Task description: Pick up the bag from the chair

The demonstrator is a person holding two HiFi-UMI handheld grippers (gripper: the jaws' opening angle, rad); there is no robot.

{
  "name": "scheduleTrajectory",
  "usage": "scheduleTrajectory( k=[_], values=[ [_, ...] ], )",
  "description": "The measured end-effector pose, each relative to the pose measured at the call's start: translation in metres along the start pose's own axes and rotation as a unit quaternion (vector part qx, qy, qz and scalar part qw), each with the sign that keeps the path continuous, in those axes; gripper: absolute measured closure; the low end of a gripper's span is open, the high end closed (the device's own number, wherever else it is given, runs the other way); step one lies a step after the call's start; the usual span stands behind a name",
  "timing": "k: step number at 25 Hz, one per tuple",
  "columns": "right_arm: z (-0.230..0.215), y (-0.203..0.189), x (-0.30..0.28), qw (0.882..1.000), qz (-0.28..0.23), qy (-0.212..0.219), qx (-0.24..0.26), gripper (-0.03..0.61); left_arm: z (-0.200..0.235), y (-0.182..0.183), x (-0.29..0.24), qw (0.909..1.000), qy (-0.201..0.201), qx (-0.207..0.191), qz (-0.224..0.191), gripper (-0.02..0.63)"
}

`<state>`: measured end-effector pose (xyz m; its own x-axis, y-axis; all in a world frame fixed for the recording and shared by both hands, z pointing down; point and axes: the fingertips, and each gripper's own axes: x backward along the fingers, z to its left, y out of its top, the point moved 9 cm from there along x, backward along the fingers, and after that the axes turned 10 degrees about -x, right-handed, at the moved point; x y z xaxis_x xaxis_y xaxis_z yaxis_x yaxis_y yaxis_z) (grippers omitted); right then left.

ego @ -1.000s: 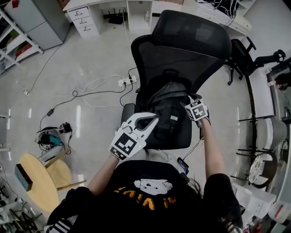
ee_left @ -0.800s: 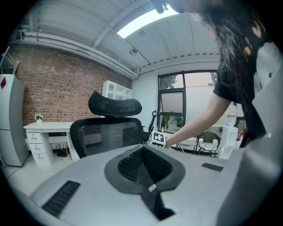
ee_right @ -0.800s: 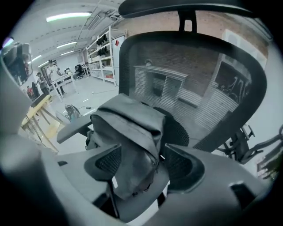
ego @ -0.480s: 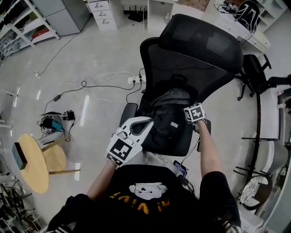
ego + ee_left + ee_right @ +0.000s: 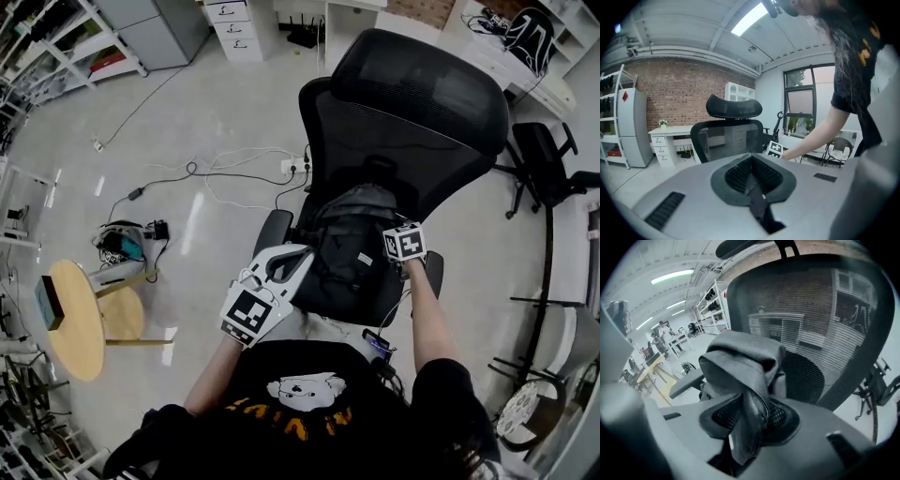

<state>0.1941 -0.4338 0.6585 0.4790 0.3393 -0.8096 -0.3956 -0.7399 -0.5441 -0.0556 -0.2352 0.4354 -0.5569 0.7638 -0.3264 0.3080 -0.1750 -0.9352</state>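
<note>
Bag point(image 5: 347, 246): dark grey woven cloth, matt, in soft folds; zip along one fold.
Chair point(image 5: 412, 103): black open mesh on back and headrest, matt.
Floor point(image 5: 187, 122): pale, smooth, glossy, streaked with light at frame left.
Round table point(image 5: 80, 328): light wood top, smooth, lower left.
Left gripper point(image 5: 300, 255): white matt plastic shell; black ribbed pads point(image 5: 738, 173).
Wall point(image 5: 670, 93): rough red brick.
</note>
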Motion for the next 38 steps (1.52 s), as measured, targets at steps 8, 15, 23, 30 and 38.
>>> scheduleTrajectory(
  k=[8,15,23,30,38],
  values=[
    [0.039,-0.018,0.030,0.998,-0.050,0.028,-0.007,0.512,-0.008,0.005,0.000,1.0000,0.005,-0.005,0.001,0.606],
    [0.072,-0.030,0.060,0.991,-0.105,0.059,-0.056,0.525,-0.023,0.011,-0.002,0.9999,0.005,-0.011,-0.001,0.606],
    [0.090,-0.040,0.100,0.970,-0.166,0.103,-0.147,0.543,-0.042,0.013,0.004,0.9997,0.022,-0.008,0.004,0.606],
    [0.098,-0.034,0.148,0.951,-0.223,0.136,-0.167,0.545,-0.058,0.010,0.014,0.9988,0.045,-0.005,0.019,0.606],
    [0.115,-0.037,0.189,0.942,-0.258,0.149,-0.156,0.546,-0.060,0.010,0.029,0.9977,0.060,-0.011,0.032,0.606]
  ],
)
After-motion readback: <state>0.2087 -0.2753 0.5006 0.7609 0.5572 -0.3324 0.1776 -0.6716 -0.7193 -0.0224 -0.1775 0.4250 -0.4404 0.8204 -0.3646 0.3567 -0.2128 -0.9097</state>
